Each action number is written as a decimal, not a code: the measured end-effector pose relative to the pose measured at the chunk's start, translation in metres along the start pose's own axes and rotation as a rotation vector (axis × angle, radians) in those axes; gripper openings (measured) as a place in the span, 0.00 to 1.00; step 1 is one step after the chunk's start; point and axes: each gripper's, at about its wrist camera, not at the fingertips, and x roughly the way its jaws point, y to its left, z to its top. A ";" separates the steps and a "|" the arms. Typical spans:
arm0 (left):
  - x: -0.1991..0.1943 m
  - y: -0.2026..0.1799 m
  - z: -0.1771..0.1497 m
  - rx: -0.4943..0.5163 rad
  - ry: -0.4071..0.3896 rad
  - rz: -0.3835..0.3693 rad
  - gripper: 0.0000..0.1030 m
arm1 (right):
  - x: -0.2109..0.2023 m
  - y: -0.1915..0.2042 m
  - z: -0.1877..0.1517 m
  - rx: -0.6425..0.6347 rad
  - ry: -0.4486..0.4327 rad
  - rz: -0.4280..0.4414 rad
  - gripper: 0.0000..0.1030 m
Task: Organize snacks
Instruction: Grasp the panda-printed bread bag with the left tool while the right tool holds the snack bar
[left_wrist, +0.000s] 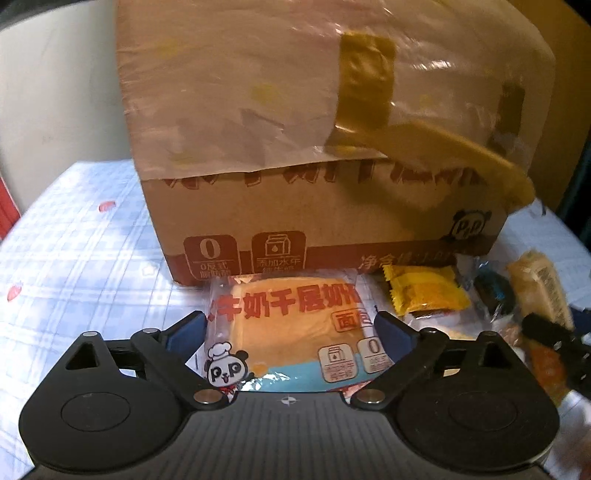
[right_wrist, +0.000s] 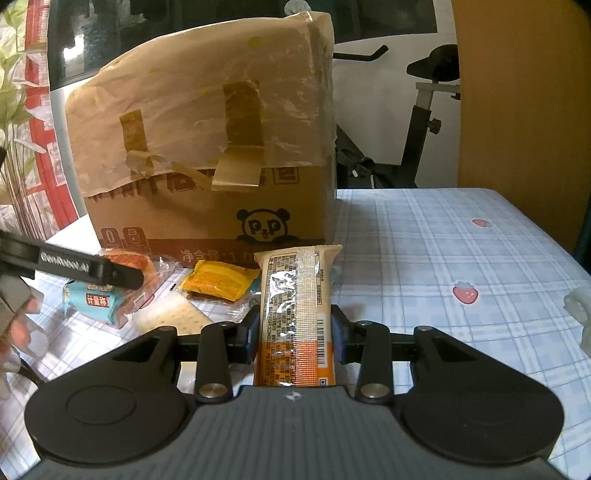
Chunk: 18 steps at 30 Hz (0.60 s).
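Observation:
A bread packet (left_wrist: 291, 325) with red lettering and a panda chef lies flat on the table, just in front of a taped cardboard box (left_wrist: 295, 206). My left gripper (left_wrist: 290, 325) is open wide, with a blue pad on either side of the packet and neither pressing on it. My right gripper (right_wrist: 295, 328) is shut on a long cream-and-orange snack bar (right_wrist: 295, 314), held upright along the fingers. In the right wrist view the left gripper's black finger (right_wrist: 92, 271) reaches in over the bread packet (right_wrist: 129, 264). The right gripper (left_wrist: 546, 328) shows at the left wrist view's right edge.
A yellow packet (right_wrist: 218, 282), a blue packet (right_wrist: 92, 301) and a clear cracker packet (right_wrist: 173, 314) lie loose before the box (right_wrist: 207, 206). The table wears a blue plaid cloth (right_wrist: 443, 240) with strawberries. An exercise bike (right_wrist: 424, 122) stands behind; a white object (right_wrist: 578, 317) sits far right.

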 end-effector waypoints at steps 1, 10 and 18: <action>0.001 0.000 0.000 0.001 -0.001 0.001 0.94 | 0.000 -0.001 0.000 0.003 0.001 0.000 0.38; -0.013 0.007 -0.007 -0.021 -0.037 0.004 0.73 | 0.001 -0.001 0.000 0.010 0.003 0.000 0.38; -0.034 0.023 -0.022 -0.082 -0.074 0.039 0.72 | 0.001 -0.002 0.000 0.021 0.003 -0.004 0.38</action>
